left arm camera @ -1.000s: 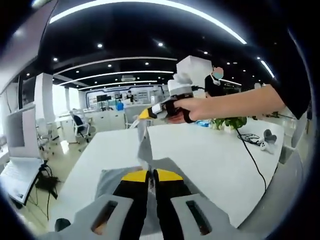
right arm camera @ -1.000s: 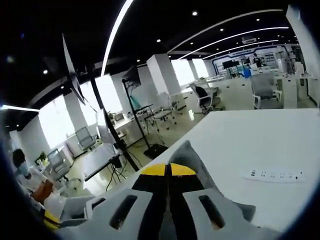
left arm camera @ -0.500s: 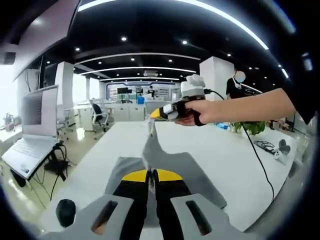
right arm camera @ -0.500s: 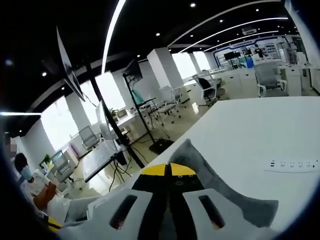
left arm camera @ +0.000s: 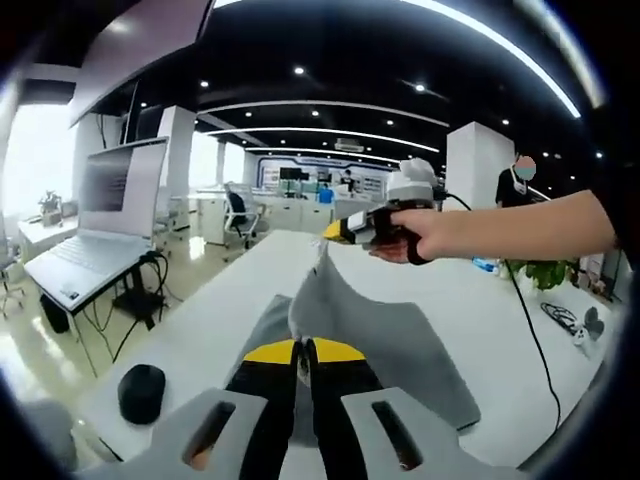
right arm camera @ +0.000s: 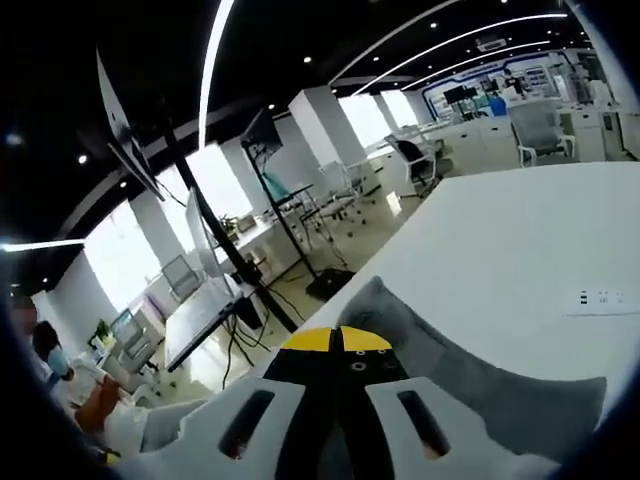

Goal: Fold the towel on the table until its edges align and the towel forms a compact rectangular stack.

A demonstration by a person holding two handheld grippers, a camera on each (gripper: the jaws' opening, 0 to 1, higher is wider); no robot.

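A grey towel (left arm camera: 372, 335) is lifted off the white table (left arm camera: 215, 325) along one edge, the rest draped on the tabletop. My left gripper (left arm camera: 302, 352) is shut on a near corner of it. In the left gripper view my right gripper (left arm camera: 335, 231), held in a person's hand, pinches the far corner up high. In the right gripper view my right gripper (right arm camera: 338, 341) is shut on the towel (right arm camera: 470, 375), which hangs down and spreads to the right over the table (right arm camera: 500, 240).
A black mouse (left arm camera: 142, 392) lies near the table's left edge. A laptop (left arm camera: 95, 225) stands on a desk to the left. A black cable (left arm camera: 530, 335) runs across the right side. A white power strip (right arm camera: 600, 297) lies on the table.
Both views have swung round with the hands. The towel now spreads wider between the two held corners, and the mouse and laptop have come further into the left gripper view.
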